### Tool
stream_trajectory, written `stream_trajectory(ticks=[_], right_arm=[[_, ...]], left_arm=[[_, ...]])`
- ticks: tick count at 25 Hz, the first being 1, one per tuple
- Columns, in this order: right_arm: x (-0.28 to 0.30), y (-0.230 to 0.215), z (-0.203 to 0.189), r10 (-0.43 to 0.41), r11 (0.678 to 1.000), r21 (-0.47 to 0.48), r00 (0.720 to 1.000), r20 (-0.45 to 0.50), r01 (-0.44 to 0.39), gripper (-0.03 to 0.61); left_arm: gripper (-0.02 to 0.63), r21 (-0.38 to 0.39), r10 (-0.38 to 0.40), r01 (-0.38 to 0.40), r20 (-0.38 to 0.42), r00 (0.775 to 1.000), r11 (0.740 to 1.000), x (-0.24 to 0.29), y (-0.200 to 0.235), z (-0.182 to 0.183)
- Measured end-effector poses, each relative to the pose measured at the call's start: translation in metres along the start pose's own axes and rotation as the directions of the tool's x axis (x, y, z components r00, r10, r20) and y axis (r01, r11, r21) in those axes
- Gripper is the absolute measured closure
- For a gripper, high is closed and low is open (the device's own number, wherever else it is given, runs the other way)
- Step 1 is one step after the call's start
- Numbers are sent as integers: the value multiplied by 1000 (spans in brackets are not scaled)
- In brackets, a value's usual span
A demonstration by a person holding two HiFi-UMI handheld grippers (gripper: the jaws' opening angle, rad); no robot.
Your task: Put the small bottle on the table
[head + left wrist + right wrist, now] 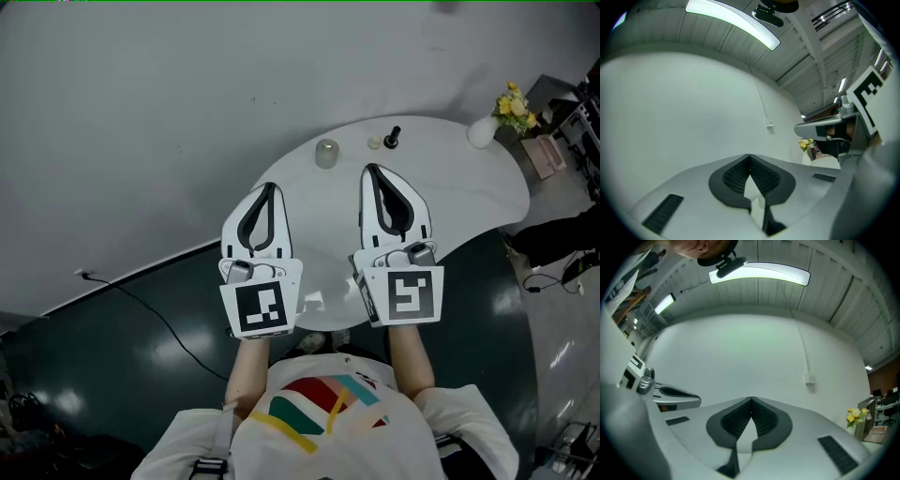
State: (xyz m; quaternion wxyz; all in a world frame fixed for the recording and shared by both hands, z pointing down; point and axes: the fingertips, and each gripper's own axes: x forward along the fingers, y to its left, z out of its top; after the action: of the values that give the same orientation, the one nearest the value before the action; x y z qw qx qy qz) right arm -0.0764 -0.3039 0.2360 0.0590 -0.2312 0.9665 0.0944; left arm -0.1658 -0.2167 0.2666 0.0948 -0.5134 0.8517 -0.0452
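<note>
Holding both grippers up over the table [459, 202], I judge the placing done: the bottle [392, 138] stands near the far edge, well apart from both. The left gripper [271, 187] and right gripper [371, 170] are closed tip to tip, empty. Next calls only for keeping clear. The table is white and round, with a cup [326, 153] and flower vase [482, 132]; grey wall, dark floor.
</note>
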Motion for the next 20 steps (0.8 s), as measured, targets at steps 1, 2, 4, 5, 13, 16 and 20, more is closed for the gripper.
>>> stream_trajectory(ticks=[1, 2, 4, 5, 13, 16, 20], right_arm=[[-11, 3, -3, 6, 1000, 5, 1000, -3, -6, 566], [-21, 5, -7, 14, 1000, 15, 1000, -6, -13, 566], [-40, 9, -17, 26, 999, 43, 999, -26, -25, 566], [-48, 11, -23, 29, 998, 50, 999, -41, -27, 566], [-76, 6, -37, -1, 998, 59, 998, -67, 5, 568], [-78, 4, -35, -2, 998, 64, 998, -64, 6, 566], [-77, 6, -39, 4, 999, 43, 997, -73, -1, 568]], left_arm=[[597, -6, -9, 9, 9, 1000, 1000, -3, -4, 2], [597, -14, -18, 18, 21, 1000, 1000, -6, -8, 5], [597, -29, -35, 36, 38, 999, 999, -14, -19, 8], [597, -34, -45, 46, 41, 998, 998, -19, -25, 8], [597, -53, -106, 109, 46, 993, 993, -28, -55, 9], [597, -49, -116, 118, 46, 992, 992, -29, -59, 11], [597, -53, -119, 121, 43, 992, 991, -28, -63, 11]])
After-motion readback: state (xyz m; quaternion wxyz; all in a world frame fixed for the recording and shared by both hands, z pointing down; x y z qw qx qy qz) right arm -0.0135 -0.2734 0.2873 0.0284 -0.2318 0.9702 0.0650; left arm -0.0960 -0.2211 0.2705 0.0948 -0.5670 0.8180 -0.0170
